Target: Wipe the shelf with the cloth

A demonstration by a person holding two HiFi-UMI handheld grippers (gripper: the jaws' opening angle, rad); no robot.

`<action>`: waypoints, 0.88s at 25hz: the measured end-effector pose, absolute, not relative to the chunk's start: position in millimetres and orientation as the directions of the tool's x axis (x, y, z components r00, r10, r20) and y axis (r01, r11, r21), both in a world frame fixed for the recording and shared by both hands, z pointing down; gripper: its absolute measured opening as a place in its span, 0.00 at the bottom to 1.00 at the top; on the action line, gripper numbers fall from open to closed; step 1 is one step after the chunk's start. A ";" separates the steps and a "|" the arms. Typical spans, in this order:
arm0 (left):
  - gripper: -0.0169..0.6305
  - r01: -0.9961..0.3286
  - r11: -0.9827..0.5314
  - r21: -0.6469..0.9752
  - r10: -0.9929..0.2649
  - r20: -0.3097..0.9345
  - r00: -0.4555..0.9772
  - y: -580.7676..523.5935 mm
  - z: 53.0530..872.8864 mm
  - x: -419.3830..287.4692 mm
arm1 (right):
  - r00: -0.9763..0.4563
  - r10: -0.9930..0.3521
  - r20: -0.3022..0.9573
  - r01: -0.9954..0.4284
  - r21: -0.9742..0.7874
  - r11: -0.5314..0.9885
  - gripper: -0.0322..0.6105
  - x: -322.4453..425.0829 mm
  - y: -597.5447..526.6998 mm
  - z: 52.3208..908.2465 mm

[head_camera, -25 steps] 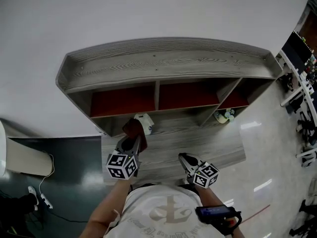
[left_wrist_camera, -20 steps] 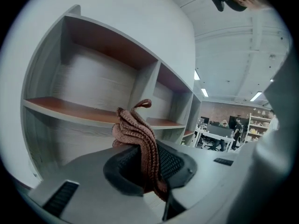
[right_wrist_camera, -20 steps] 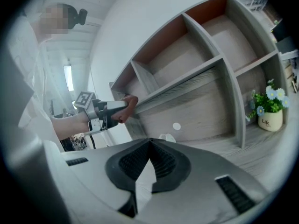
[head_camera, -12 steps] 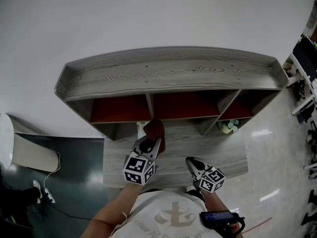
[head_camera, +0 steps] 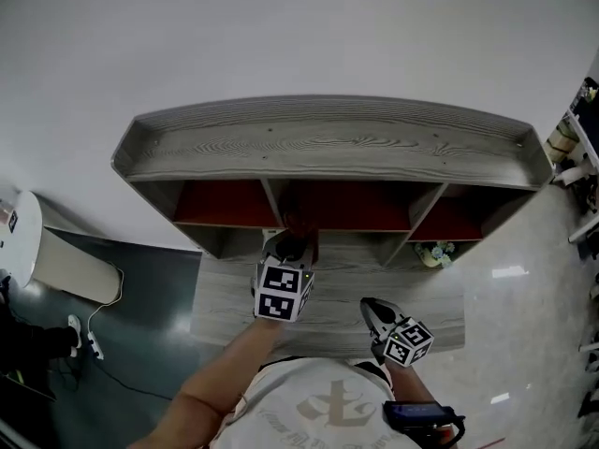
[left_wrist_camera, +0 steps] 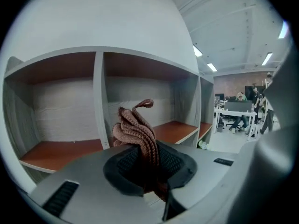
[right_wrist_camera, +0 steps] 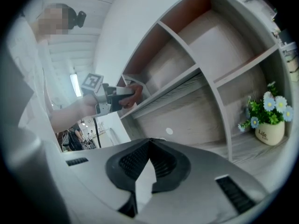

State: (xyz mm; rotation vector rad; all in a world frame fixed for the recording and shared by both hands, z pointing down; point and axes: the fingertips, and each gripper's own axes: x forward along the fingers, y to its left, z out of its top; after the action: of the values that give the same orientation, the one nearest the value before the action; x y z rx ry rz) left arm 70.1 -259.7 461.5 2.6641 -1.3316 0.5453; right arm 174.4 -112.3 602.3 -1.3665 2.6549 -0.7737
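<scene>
So that it can reach the grey wooden shelf (head_camera: 328, 148), the left gripper (head_camera: 290, 243) clamps the brown knitted cloth (left_wrist_camera: 135, 130) forward; the right gripper (head_camera: 372, 307) waits low, closed and empty.

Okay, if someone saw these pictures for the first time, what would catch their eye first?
Most likely the brown knitted cloth, bunched up in the shut left gripper, in front of the grey wooden shelf with red-brown compartments. Then the small flower pot in the lower right compartment, and the right gripper, shut on nothing, low near the person's body.
</scene>
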 end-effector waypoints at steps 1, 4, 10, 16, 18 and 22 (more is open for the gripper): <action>0.13 -0.798 -0.598 -0.076 -0.755 0.389 0.528 -263.7 463.1 72.7 | -0.614 -0.771 0.168 -0.742 -0.457 0.491 0.06 177.2 -112.5 601.4; 0.13 -0.811 -0.574 -0.116 -0.755 0.459 0.469 -277.4 471.5 80.1 | -0.640 -0.753 0.157 -0.722 -0.458 0.518 0.06 184.0 -111.5 600.3; 0.13 -0.850 -0.496 -0.178 -0.789 0.502 0.355 -308.5 466.0 86.0 | -0.684 -0.716 0.141 -0.680 -0.478 0.556 0.06 197.7 -102.3 604.6; 0.13 -0.875 -0.430 -0.223 -0.793 0.557 0.248 -327.9 471.3 93.5 | -0.708 -0.695 0.128 -0.654 -0.492 0.575 0.06 219.6 -98.9 608.8; 0.13 -0.889 -0.399 -0.224 -0.798 0.563 0.216 -333.4 474.2 93.0 | -0.714 -0.690 0.120 -0.645 -0.497 0.581 0.06 227.6 -99.1 608.8; 0.13 -0.904 -0.348 -0.247 -0.800 0.581 0.149 -344.5 481.7 91.6 | -0.723 -0.683 0.102 -0.626 -0.516 0.585 0.06 242.4 -98.3 611.1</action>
State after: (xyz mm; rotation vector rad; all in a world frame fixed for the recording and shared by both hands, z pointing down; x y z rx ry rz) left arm 91.6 -344.5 481.7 2.2541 -1.6906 0.9738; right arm 242.4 -98.3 611.1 -1.1189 2.7001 -0.8155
